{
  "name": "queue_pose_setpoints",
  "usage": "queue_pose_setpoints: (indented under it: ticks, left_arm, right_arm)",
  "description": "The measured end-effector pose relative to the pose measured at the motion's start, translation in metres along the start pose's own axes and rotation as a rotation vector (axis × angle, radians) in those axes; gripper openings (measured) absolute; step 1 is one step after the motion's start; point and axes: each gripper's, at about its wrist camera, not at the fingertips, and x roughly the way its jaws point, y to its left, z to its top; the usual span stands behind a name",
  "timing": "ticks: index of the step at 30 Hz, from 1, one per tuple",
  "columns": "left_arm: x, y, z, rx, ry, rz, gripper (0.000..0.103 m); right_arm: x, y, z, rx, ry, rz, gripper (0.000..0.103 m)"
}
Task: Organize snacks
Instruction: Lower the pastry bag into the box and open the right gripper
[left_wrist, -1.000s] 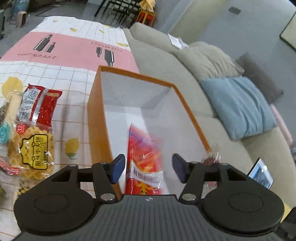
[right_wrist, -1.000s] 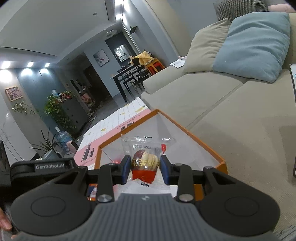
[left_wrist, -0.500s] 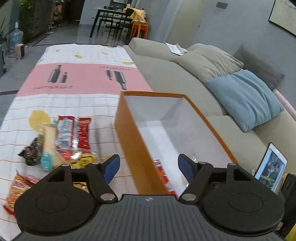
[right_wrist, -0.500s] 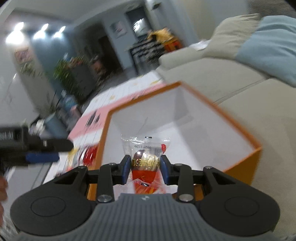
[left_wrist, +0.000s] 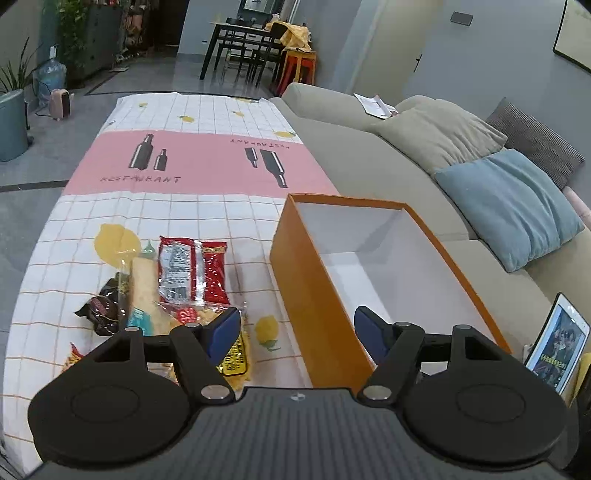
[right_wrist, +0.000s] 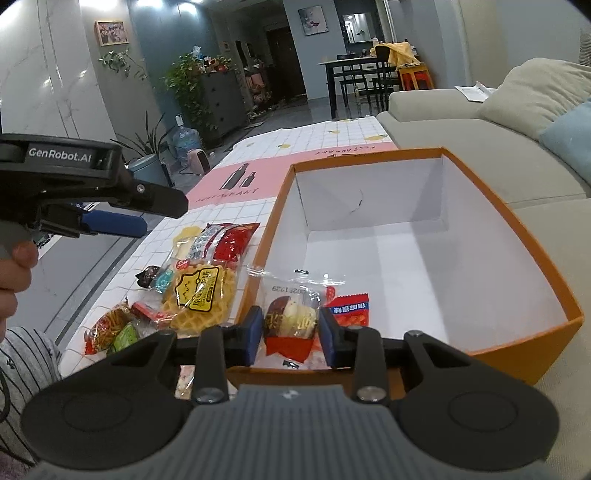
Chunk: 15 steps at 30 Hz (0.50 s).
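Between the blue pads of the right tongs (right_wrist: 290, 334) a small clear-wrapped snack (right_wrist: 291, 317) is clamped, held above the near edge of the orange box (right_wrist: 532, 258). One red packet (right_wrist: 349, 304) is already lying on the white box floor, just beside the held snack; the rest of the box floor is bare. The step in hand is judged to be the drop-off of this snack into the box.

The left tongs (left_wrist: 297, 334) are spread wide with nothing between the pads; the jaws have just been opening. They are held over the bench, straddling the near left wall of the box in the left wrist view.

On the checked cloth (left_wrist: 207, 122) left of the box, a loose pile is left to be sorted: a yellow waffle pack (right_wrist: 201, 295), a red-and-clear packet (right_wrist: 221, 240), a dark wrapped piece (left_wrist: 101, 310) and an orange noodle-like pack (right_wrist: 109, 328).

For the next move, the right tongs would need to be carried further over the box interior and released. The left tongs would need to be lowered onto one item of the pile; the overlapping wrappers may make a single pick awkward.
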Motion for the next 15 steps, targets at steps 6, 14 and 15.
queue_pose_setpoints:
  ticks: [6, 14, 15]
  left_arm:
    - [0.0, 0.004, 0.0, -0.005, 0.013, 0.003, 0.083]
    - [-0.001, 0.001, -0.001, 0.015, 0.014, 0.008, 0.083]
    - [0.0, 0.0, -0.001, 0.018, 0.015, 0.01, 0.083]
  right_arm:
    - [-0.009, -0.002, -0.003, -0.001, 0.011, 0.028, 0.031]
    - [-0.018, -0.028, -0.001, 0.093, -0.027, -0.064, 0.031]
    - [-0.018, -0.03, 0.0, 0.095, -0.027, -0.072, 0.031]
